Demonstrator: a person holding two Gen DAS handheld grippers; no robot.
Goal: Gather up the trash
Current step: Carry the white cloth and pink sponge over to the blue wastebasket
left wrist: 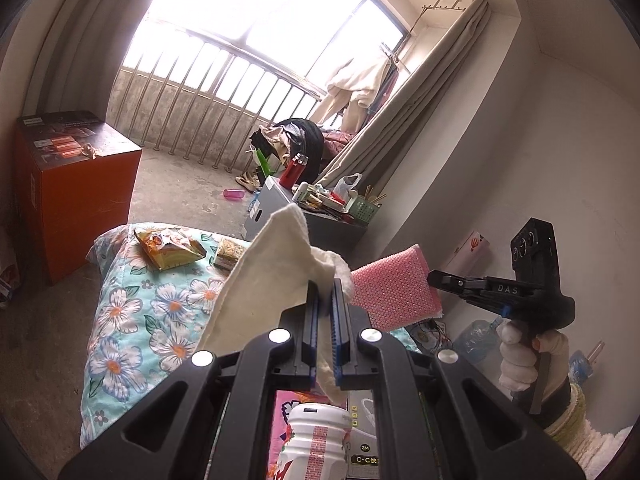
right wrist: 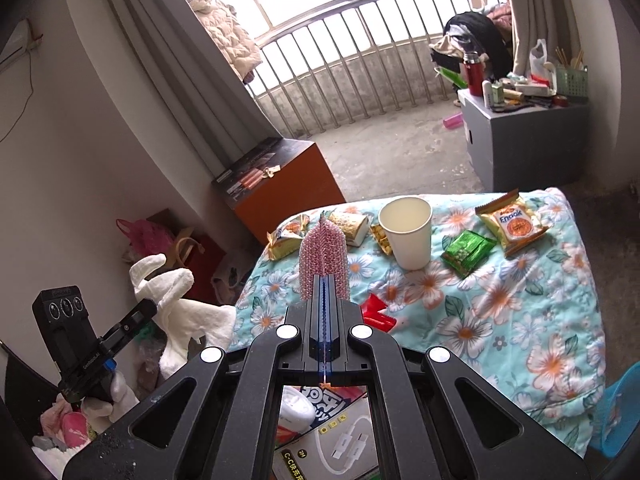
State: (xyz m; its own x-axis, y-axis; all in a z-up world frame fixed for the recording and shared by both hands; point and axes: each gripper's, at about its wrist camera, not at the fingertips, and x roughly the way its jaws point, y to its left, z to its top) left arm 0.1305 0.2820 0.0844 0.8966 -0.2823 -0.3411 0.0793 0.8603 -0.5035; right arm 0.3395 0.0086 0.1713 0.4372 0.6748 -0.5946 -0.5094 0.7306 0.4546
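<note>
My left gripper (left wrist: 326, 280) is shut on a white cloth (left wrist: 264, 272) that hangs over its fingers above the floral cover (left wrist: 132, 320). To its right, my right gripper (left wrist: 434, 278), held by a gloved hand (left wrist: 520, 364), pinches a pink sponge (left wrist: 390, 292). In the right wrist view the right gripper (right wrist: 324, 280) grips the pink sponge (right wrist: 322, 252) edge-on. On the floral cover (right wrist: 520, 320) beyond it lie a paper cup (right wrist: 408, 236), a yellow Enaak packet (right wrist: 512, 224), a green packet (right wrist: 468, 254), a red wrapper (right wrist: 376, 312) and two more snack packets (right wrist: 286, 236). The left gripper (right wrist: 150, 308) with the white cloth (right wrist: 180, 312) is at lower left.
An orange box (right wrist: 280, 184) stands left of the covered surface, and a grey cabinet (right wrist: 520, 144) with clutter stands at the back right. A white bottle (left wrist: 316, 440) and a cable box (right wrist: 340, 448) lie below the grippers. Bags sit by the left wall, a blue basket (right wrist: 624, 408) at the right.
</note>
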